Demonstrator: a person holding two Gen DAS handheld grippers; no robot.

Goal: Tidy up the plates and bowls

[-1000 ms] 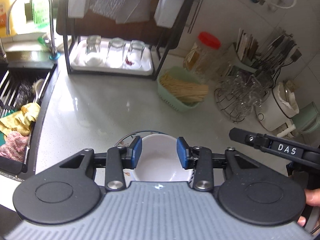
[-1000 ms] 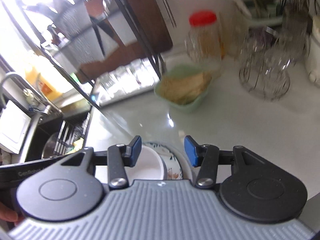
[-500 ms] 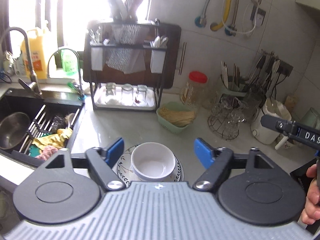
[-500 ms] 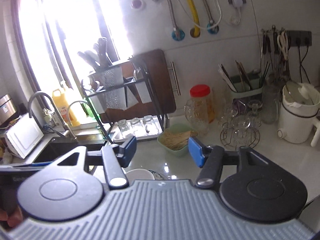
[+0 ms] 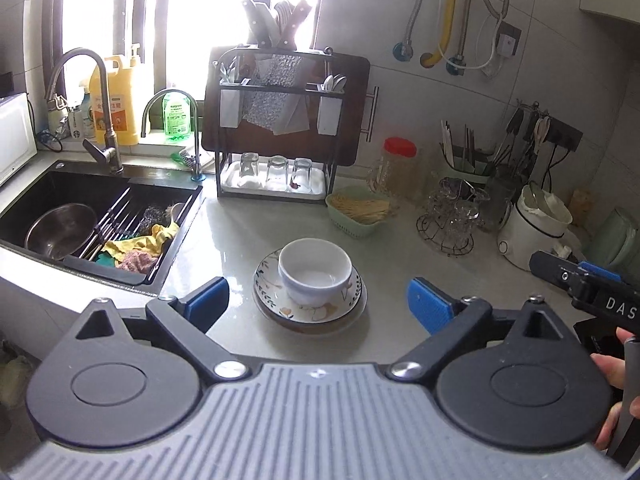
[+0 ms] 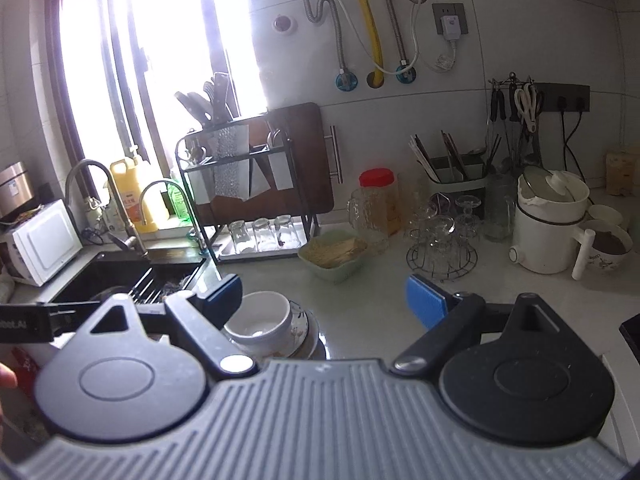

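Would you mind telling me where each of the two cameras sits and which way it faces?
Left wrist: on the left gripper, angled down at the white bowl on the floral plate; the right gripper and a hand show.
Right wrist: on the right gripper, facing the back wall; the left gripper shows.
Shared: bowl, plate, sink, dish rack, green basket. Both jaws just opened, empty.

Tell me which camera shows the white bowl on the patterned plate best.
The left wrist view. There the white bowl sits whole and unobstructed on the patterned plate, framed between the open fingers. In the right wrist view the bowl is lower left, partly hidden behind the right gripper's own finger.
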